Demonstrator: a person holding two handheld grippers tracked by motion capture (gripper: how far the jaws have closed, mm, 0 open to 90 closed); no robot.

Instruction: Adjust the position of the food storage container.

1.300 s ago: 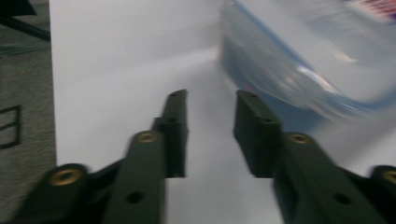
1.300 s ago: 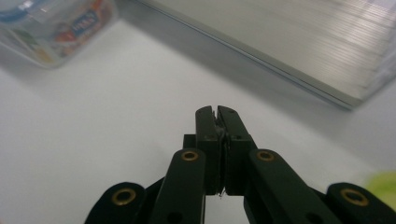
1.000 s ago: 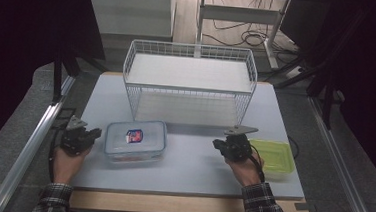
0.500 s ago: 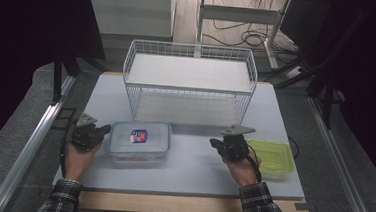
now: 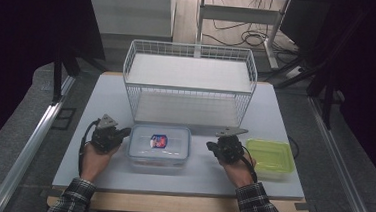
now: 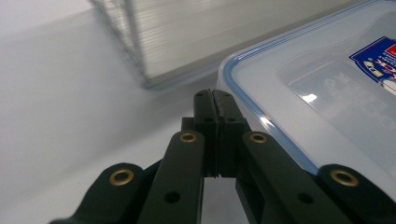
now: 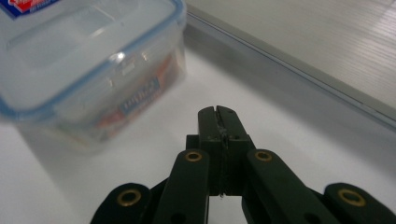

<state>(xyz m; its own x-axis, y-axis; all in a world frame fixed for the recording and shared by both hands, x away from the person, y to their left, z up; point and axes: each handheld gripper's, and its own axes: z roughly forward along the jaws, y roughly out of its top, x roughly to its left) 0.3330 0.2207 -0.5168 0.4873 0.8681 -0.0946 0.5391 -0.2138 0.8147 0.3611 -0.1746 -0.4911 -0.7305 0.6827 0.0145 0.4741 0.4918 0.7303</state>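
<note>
Both grippers, left gripper [image 5: 120,133] and right gripper [image 5: 212,147], are fully closed and empty, flanking the clear lidded container [image 5: 159,147] near the wire rack [image 5: 190,83]; open them wide first, then squeeze its sides evenly.

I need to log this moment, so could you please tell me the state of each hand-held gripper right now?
Left hand-held gripper: closed, holding nothing, beside the clear rectangular plastic container with the blue-rimmed lid.
Right hand-held gripper: closed, holding nothing.
</note>
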